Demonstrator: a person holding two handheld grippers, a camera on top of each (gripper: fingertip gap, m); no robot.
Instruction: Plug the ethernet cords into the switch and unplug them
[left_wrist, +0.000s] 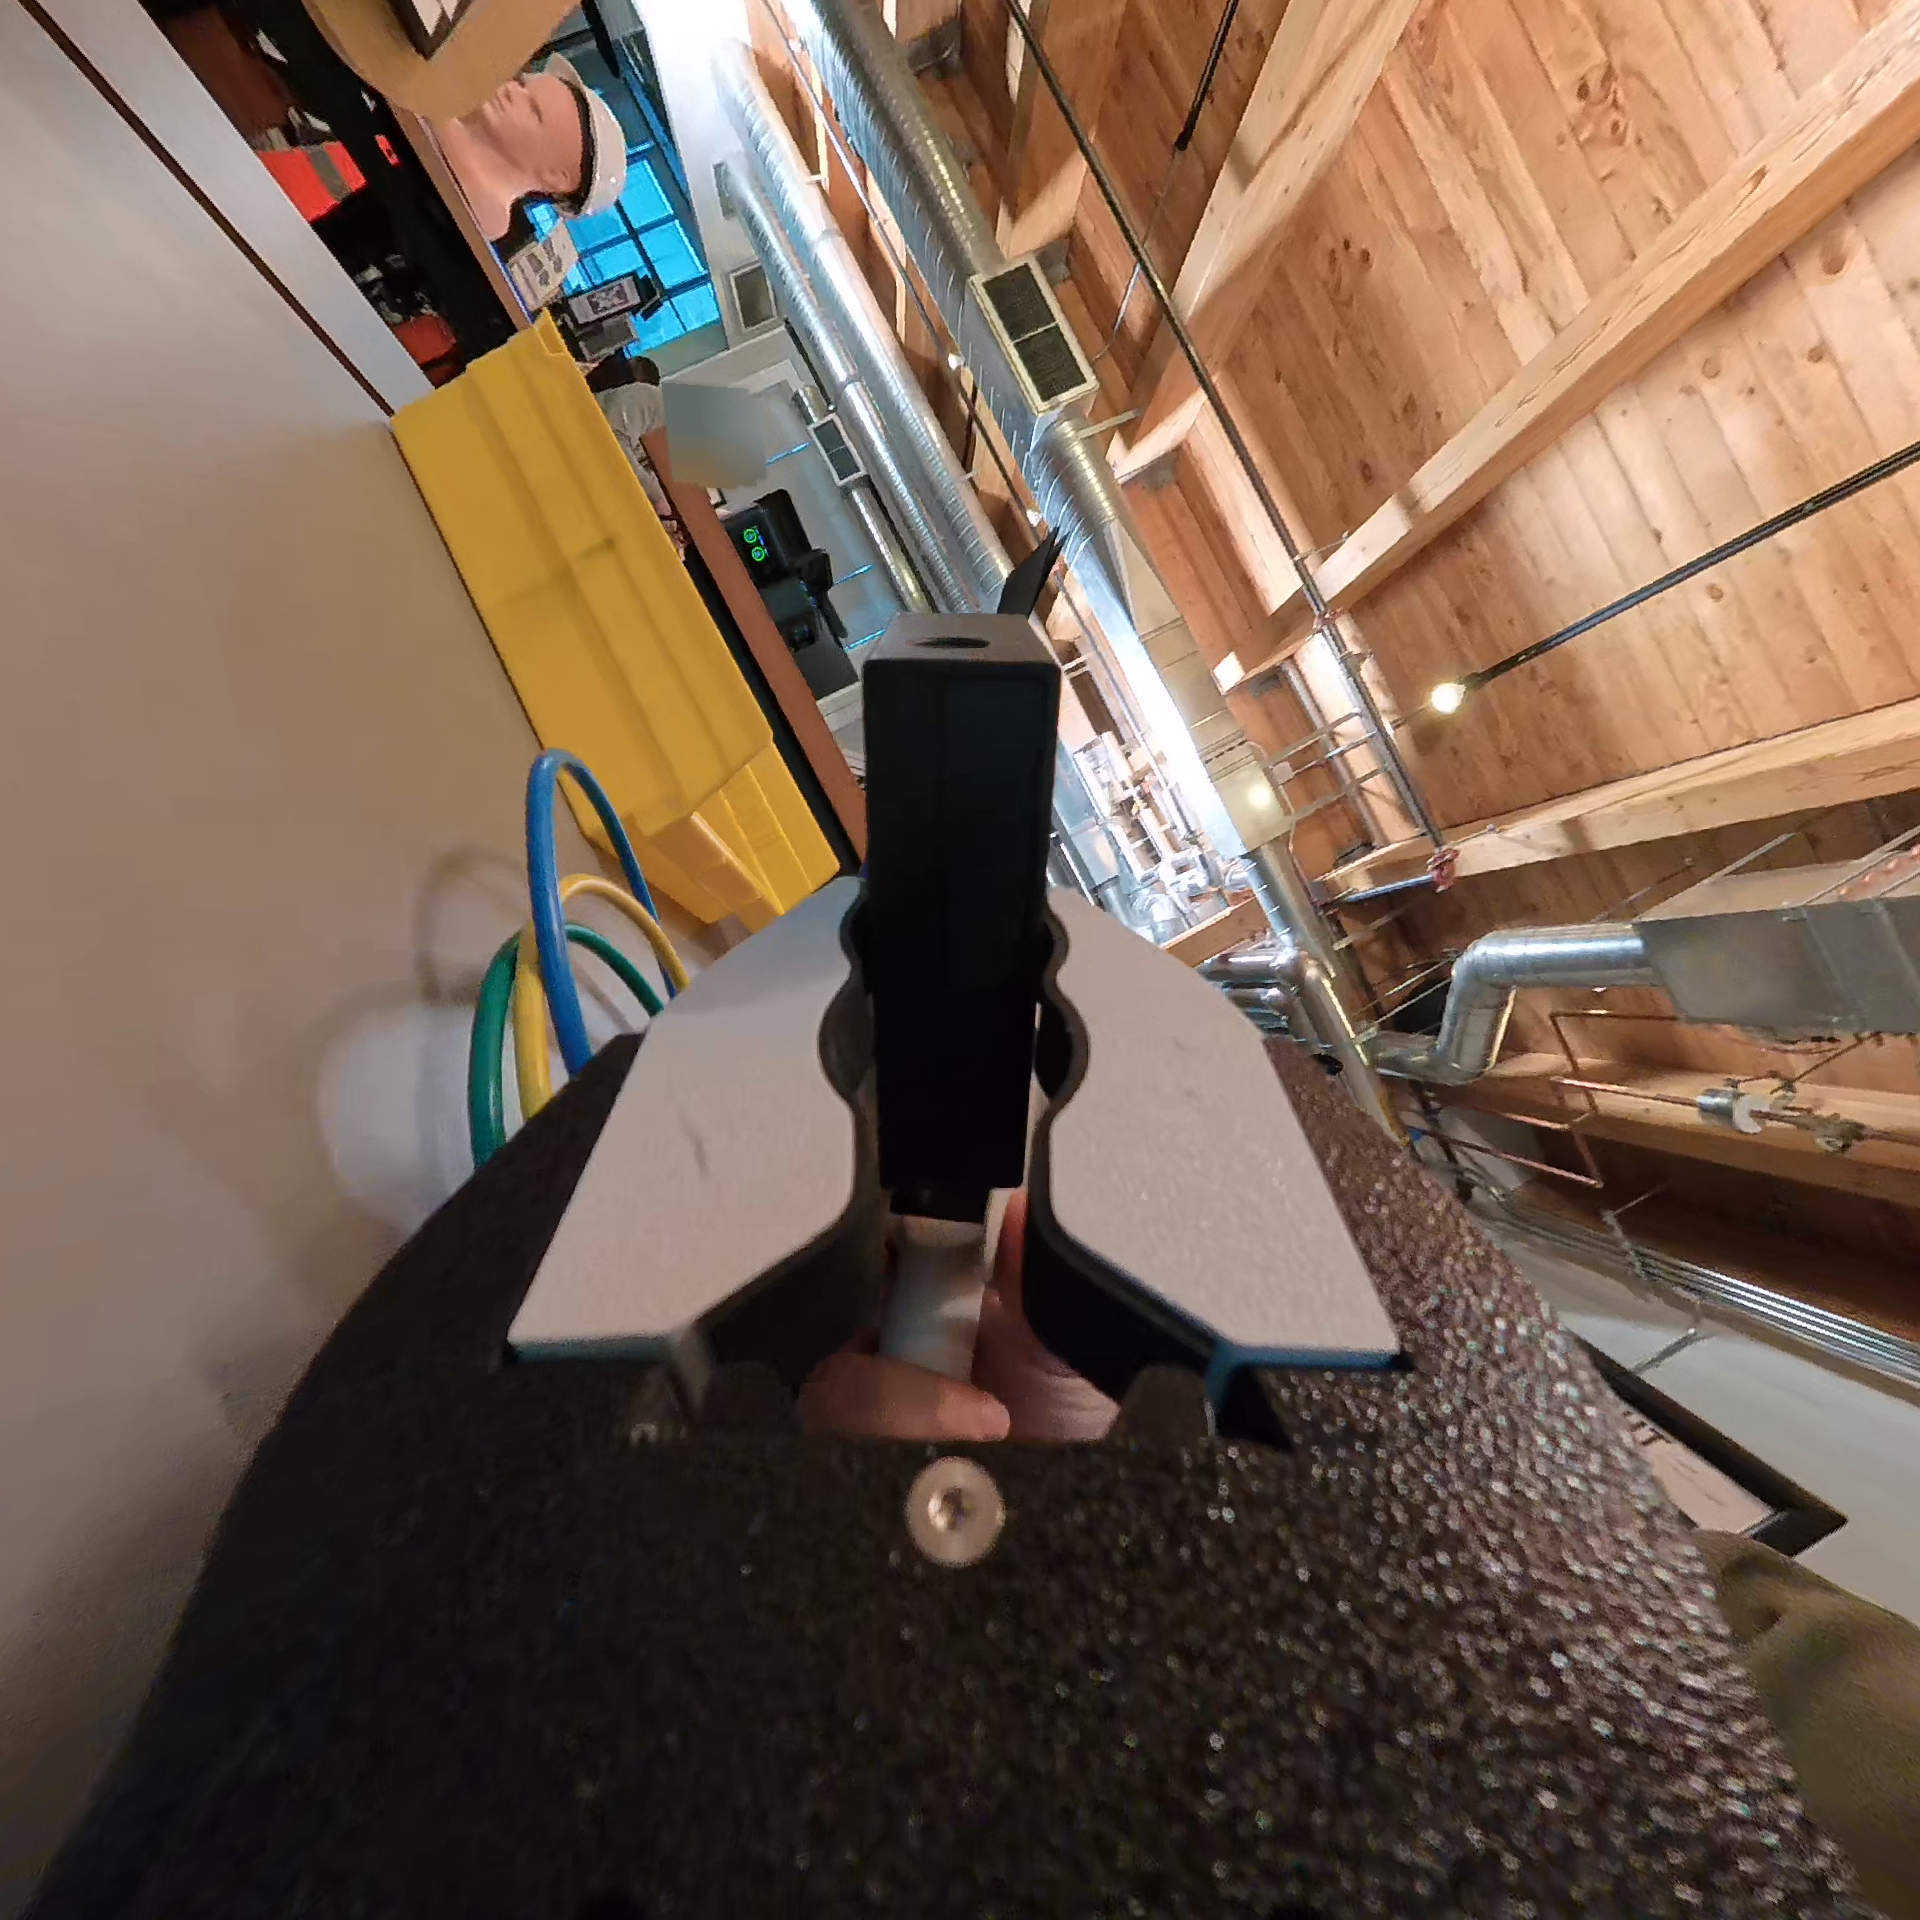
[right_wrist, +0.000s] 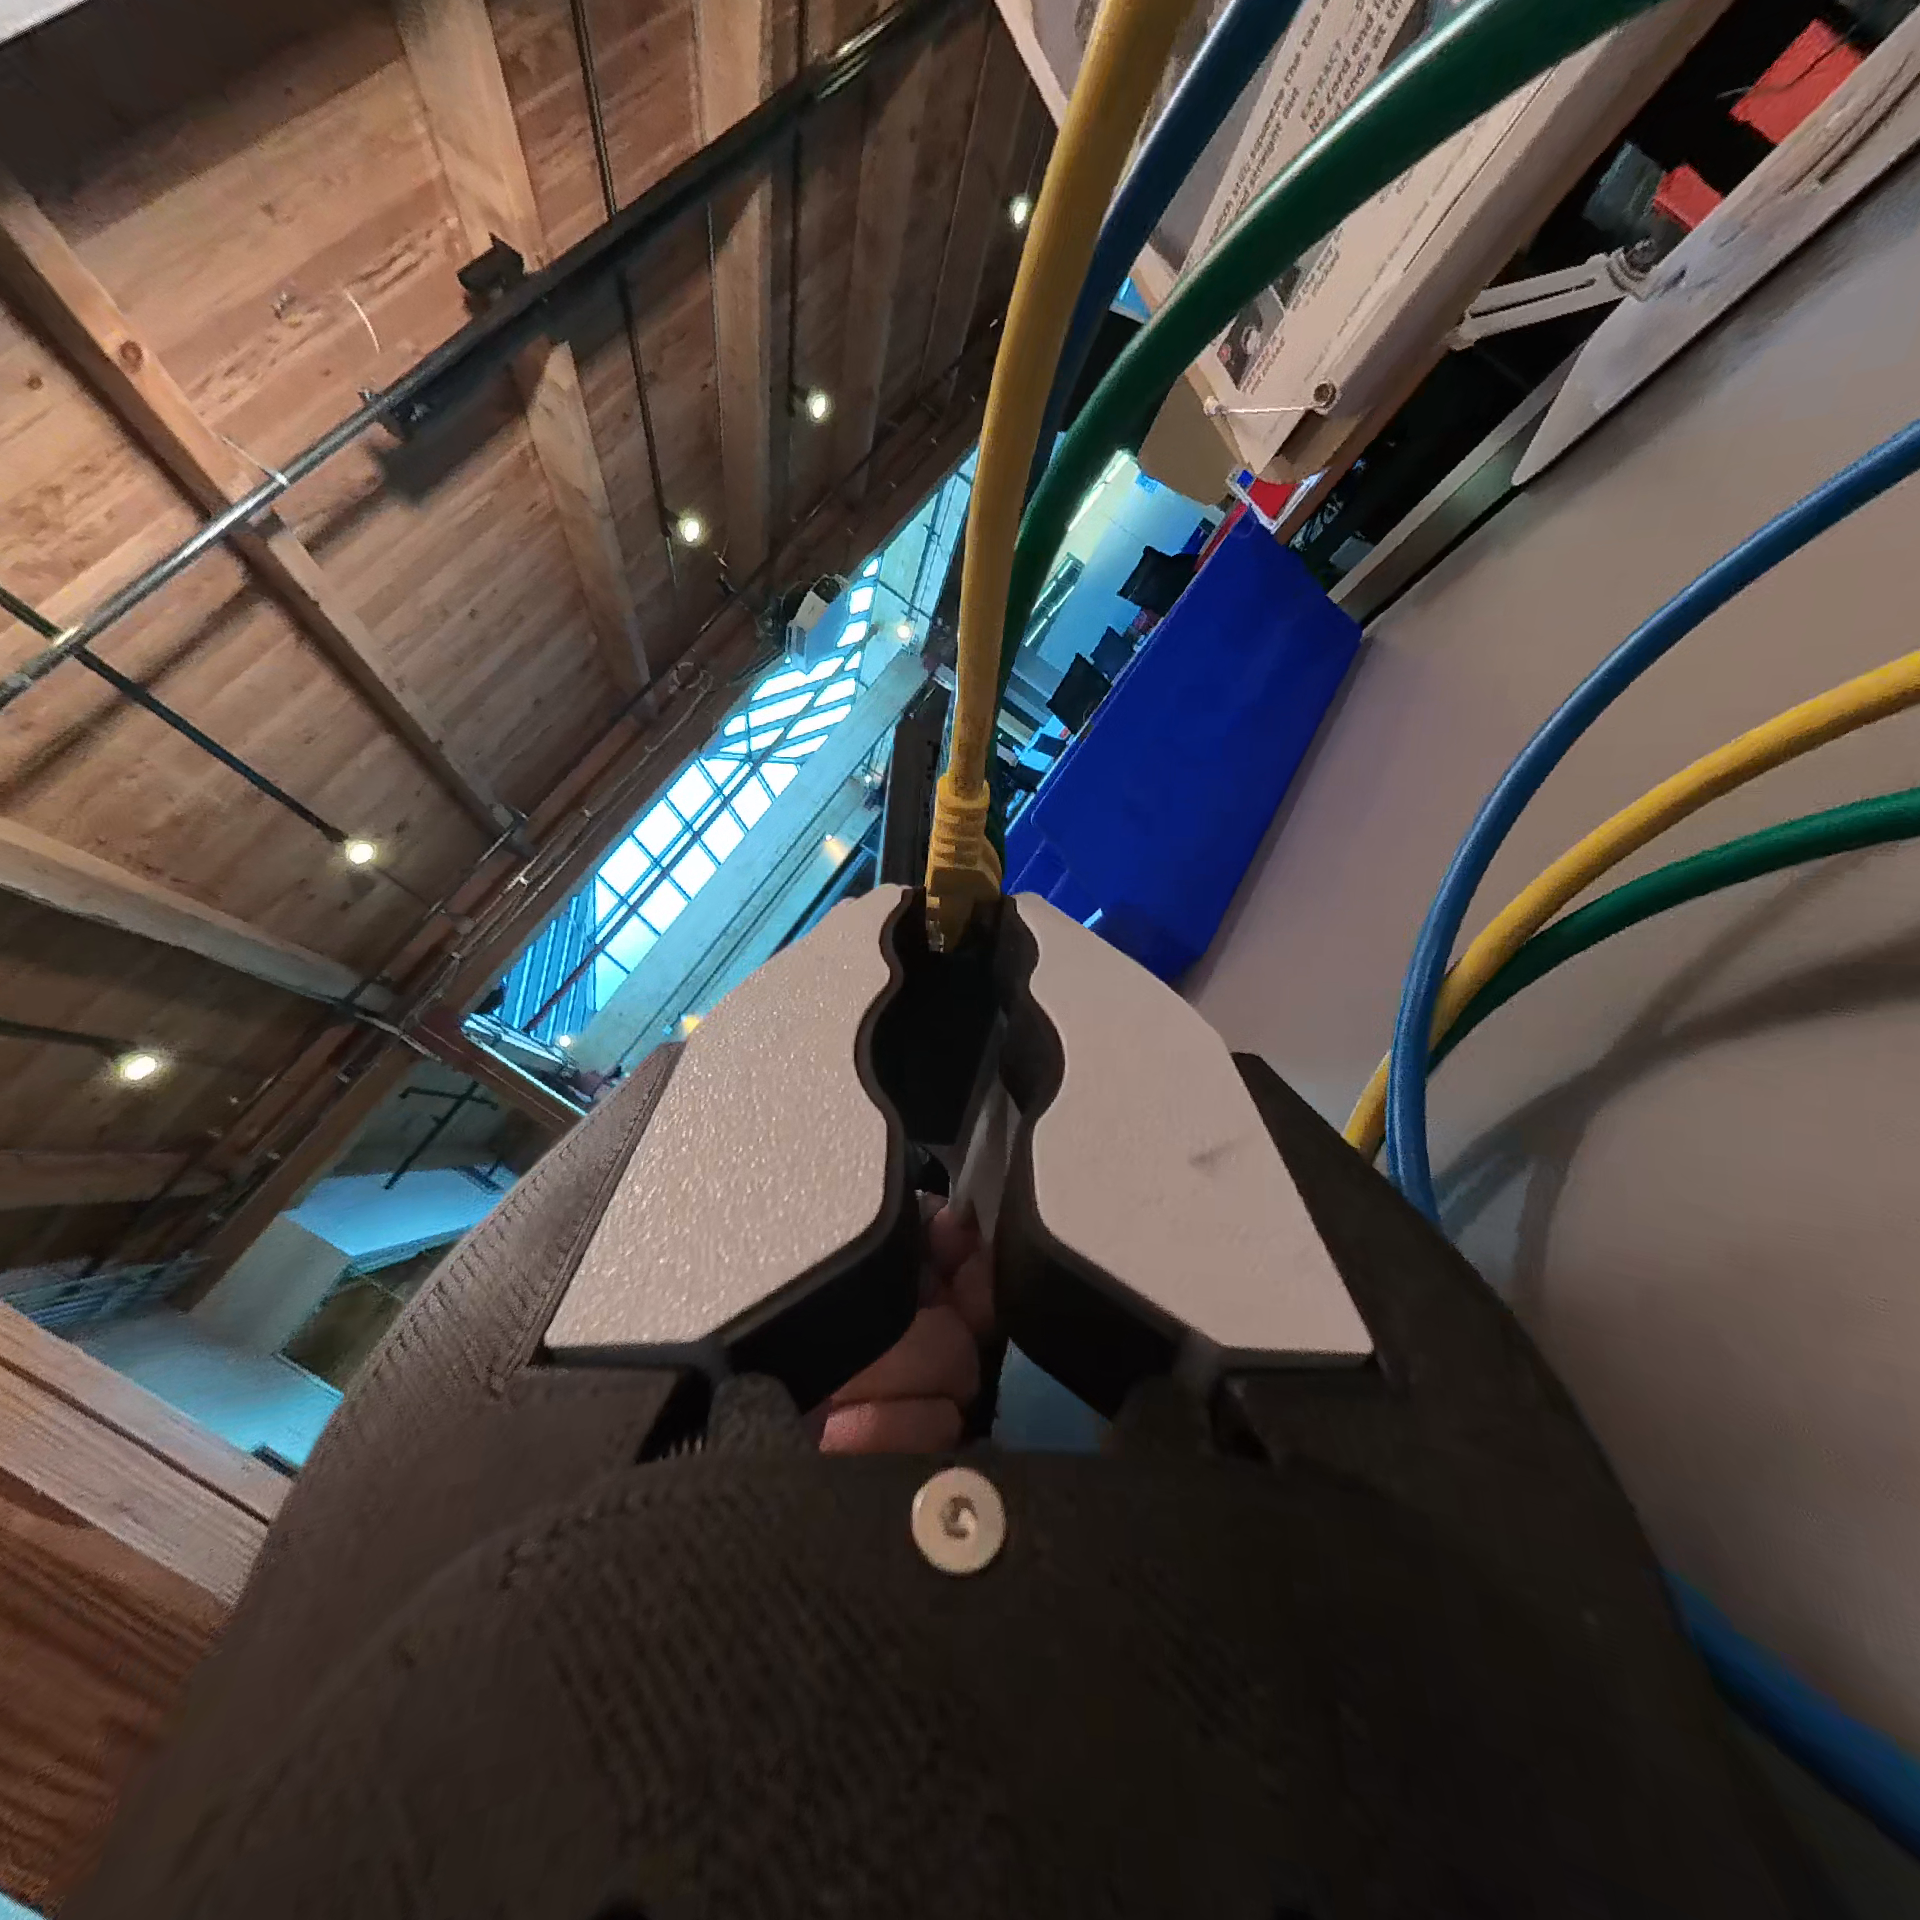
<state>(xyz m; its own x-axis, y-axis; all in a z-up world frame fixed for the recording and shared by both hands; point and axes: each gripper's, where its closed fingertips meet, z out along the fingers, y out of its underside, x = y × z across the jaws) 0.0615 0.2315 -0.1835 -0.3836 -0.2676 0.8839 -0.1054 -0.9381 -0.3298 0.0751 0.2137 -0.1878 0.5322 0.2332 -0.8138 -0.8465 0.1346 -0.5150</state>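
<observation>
Left tool (left_wrist: 951, 997) clamped on rigid black switch (left_wrist: 951, 883); right tool (right_wrist: 961, 935) pinching yellow cord (right_wrist: 997, 468) at stiff plug, floppy beyond.

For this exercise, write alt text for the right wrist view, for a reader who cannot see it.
The right gripper is shut on the plug of a yellow ethernet cord, which rises out of frame. Blue and green cords run beside it, with a blue bin and a wooden ceiling behind.

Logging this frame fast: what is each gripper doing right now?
Left gripper: shut on the black switch.
Right gripper: shut on the yellow cord's plug.
</observation>
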